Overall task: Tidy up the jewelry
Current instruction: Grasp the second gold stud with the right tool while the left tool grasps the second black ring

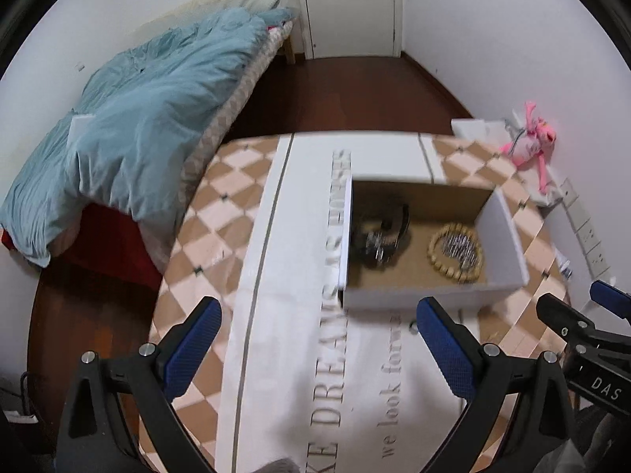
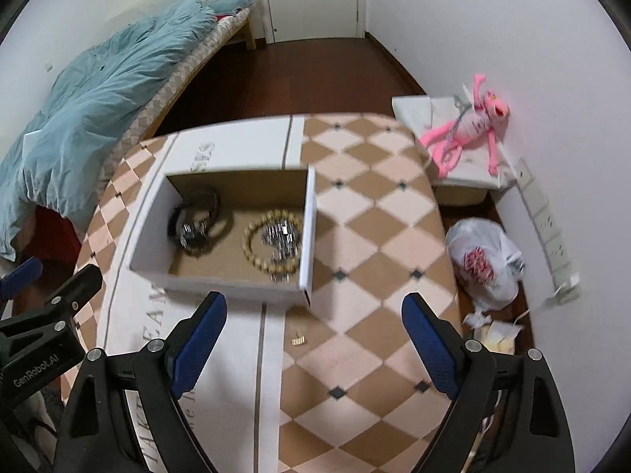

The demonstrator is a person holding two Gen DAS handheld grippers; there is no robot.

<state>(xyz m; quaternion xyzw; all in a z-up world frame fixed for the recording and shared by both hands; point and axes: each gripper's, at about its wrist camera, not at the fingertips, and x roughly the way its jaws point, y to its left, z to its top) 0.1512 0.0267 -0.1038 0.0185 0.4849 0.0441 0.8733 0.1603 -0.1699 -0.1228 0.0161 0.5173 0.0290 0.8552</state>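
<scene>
A white cardboard box (image 1: 503, 216) (image 2: 307, 232) with a brown inside stands on the checkered table. In it lie a wooden bead bracelet (image 1: 455, 254) (image 2: 272, 242) around a pile of shiny silver pieces, and black bands (image 1: 380, 230) (image 2: 195, 222) with a silver piece. A small gold item (image 2: 298, 341) lies on the table in front of the box. My left gripper (image 1: 315, 327) is open and empty, just short of the box's front wall. My right gripper (image 2: 313, 325) is open and empty, above the gold item.
The table carries a checkered cloth (image 2: 374, 216) with a white lettered runner (image 1: 299, 236). A bed with a blue quilt (image 1: 138, 118) stands left. A pink plush toy (image 2: 473, 126) lies on a white box at right, above a plastic bag (image 2: 483, 262) on the floor.
</scene>
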